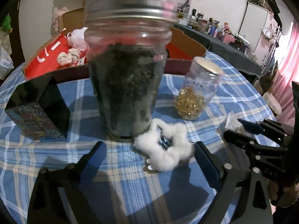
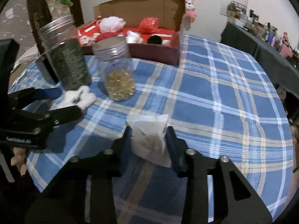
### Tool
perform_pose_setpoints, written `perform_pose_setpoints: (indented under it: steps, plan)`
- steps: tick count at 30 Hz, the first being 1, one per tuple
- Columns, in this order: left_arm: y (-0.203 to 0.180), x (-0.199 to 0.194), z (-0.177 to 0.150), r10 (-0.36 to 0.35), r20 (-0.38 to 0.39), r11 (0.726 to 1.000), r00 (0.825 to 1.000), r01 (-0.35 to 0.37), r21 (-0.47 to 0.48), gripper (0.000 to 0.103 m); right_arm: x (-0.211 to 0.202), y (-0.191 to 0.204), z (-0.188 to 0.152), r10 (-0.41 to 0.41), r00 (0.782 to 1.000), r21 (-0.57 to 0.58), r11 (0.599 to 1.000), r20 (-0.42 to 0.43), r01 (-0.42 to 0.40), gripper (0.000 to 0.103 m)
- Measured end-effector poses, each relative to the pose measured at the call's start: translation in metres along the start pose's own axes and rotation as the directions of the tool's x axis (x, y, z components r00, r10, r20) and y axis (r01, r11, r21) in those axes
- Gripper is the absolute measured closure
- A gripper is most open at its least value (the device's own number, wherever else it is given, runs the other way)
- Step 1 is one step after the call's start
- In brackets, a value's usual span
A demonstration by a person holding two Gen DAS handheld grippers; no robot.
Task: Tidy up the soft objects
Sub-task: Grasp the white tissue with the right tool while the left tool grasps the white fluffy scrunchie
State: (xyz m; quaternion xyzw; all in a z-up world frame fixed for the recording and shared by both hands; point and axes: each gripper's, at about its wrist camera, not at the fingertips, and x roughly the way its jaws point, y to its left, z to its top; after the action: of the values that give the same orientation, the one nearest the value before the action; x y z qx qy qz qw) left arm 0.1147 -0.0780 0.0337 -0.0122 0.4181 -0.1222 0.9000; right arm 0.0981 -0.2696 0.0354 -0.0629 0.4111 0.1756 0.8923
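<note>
Beside the tall jar [image 1: 127, 65], left tongs [image 1: 149, 155] gape around the cotton wad [image 1: 168, 149]; right tongs [image 2: 149, 138] pinch a tissue packet [image 2: 149, 136]. Closing carelessly could topple that jar.

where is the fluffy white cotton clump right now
The fluffy white cotton clump lies on the blue plaid tablecloth at the foot of the tall glass jar of dark leaves, between the left gripper's open fingers.

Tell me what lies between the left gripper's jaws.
A white cotton wad lies on the plaid tablecloth between the open jaws, untouched, in the left wrist view.
</note>
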Motion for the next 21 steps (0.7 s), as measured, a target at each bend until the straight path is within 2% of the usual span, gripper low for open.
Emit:
perform_pose_setpoints:
  steps: [2,4,6,14,21]
  plan:
    - [0.001,-0.002,-0.001,-0.02,0.004,1.0,1.0,0.02,0.008,0.024,-0.002,0.005,-0.001,0.015,1.0,-0.003,1.0,0.004,-0.015,0.072]
    - [0.0,-0.002,-0.001,-0.035,0.004,0.999,0.999,0.035,0.028,0.042,-0.005,0.011,-0.002,0.015,1.0,-0.01,1.0,0.013,-0.015,0.073]
    - [-0.002,-0.004,-0.002,-0.05,0.003,0.997,0.999,0.05,0.05,0.052,-0.008,0.015,-0.004,0.023,1.0,-0.006,1.0,0.021,-0.023,0.074]
    - [0.006,-0.016,-0.008,-0.098,0.0,0.994,0.995,0.098,0.051,0.054,-0.02,0.026,-0.004,0.036,0.998,0.013,0.999,0.049,-0.036,0.075]
    - [0.016,-0.037,-0.014,-0.103,0.025,0.993,0.994,0.102,0.054,0.054,-0.027,0.047,-0.001,0.048,0.996,0.017,0.999,0.074,-0.049,0.075]
